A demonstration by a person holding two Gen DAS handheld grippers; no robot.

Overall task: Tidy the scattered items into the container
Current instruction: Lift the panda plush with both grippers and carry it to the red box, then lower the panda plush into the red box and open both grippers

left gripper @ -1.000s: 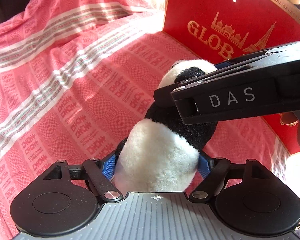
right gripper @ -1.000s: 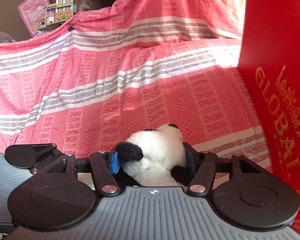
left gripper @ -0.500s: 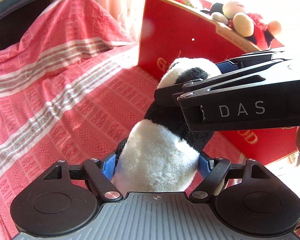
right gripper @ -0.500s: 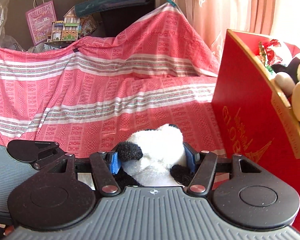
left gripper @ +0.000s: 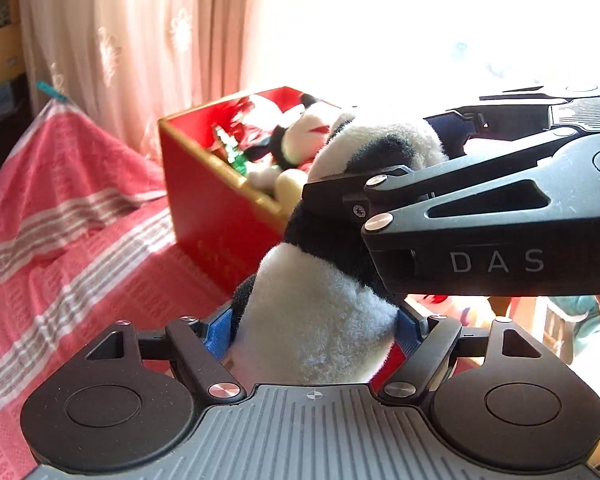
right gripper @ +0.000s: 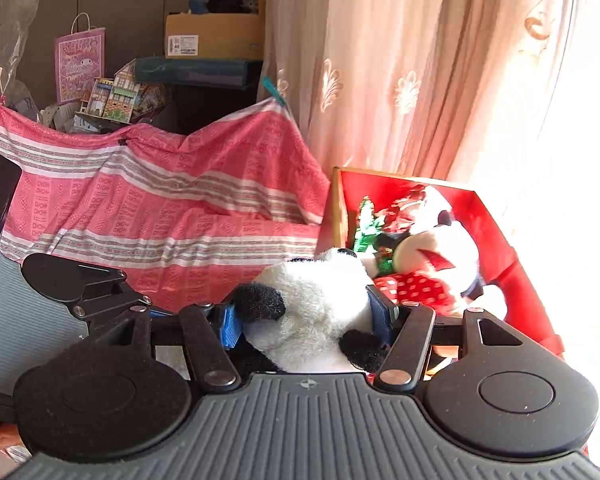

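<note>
I hold the plush panda (left gripper: 320, 320) in both grippers, left gripper (left gripper: 312, 332) on its body, right gripper (right gripper: 306, 320) on its head, just short of the red box (right gripper: 496, 216); clear the rim before releasing together.

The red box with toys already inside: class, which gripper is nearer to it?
Right. The right gripper grips the panda's head just short of the red box; the left gripper grips its body, farther back.
</note>
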